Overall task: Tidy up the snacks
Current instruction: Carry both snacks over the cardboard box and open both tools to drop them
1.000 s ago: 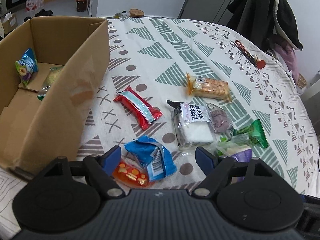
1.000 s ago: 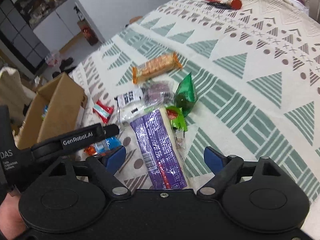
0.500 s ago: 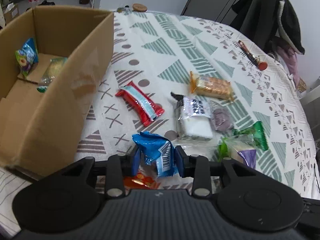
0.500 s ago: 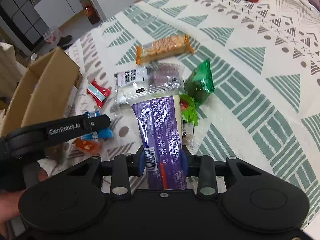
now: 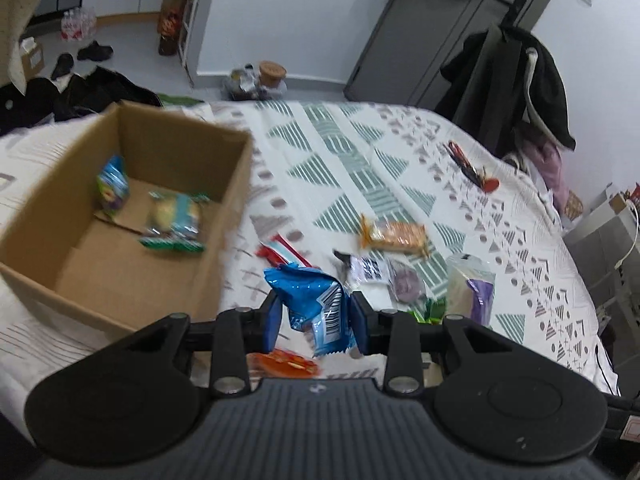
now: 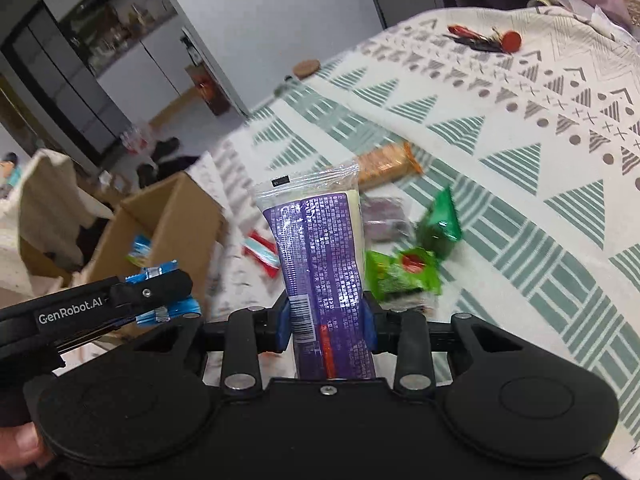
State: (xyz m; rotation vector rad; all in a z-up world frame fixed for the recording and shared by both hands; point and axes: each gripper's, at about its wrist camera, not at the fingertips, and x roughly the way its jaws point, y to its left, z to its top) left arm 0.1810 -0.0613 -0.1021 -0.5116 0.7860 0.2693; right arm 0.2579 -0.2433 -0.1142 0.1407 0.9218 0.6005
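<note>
My left tongs (image 5: 315,322) are clamped on a crinkled blue foil snack packet (image 5: 316,308), my right tongs (image 6: 326,326) on a long purple-and-clear wrapped bar (image 6: 320,256), both lifted off the patterned surface (image 5: 400,168). The open brown cardboard box (image 5: 176,152) holds two snacks; roughly seven lie loose outside.

Both cams ride on the grippers, looking forward along the fingers and down at the patterned tablecloth (image 5: 348,168) from close above. Left wrist view faces across the table with the open cardboard box (image 5: 132,216) on its left. Right wrist view sits further right, angled toward the same box (image 6: 160,220). Both catch the orange cracker pack (image 5: 394,236) (image 6: 386,164) mid-table.
</note>
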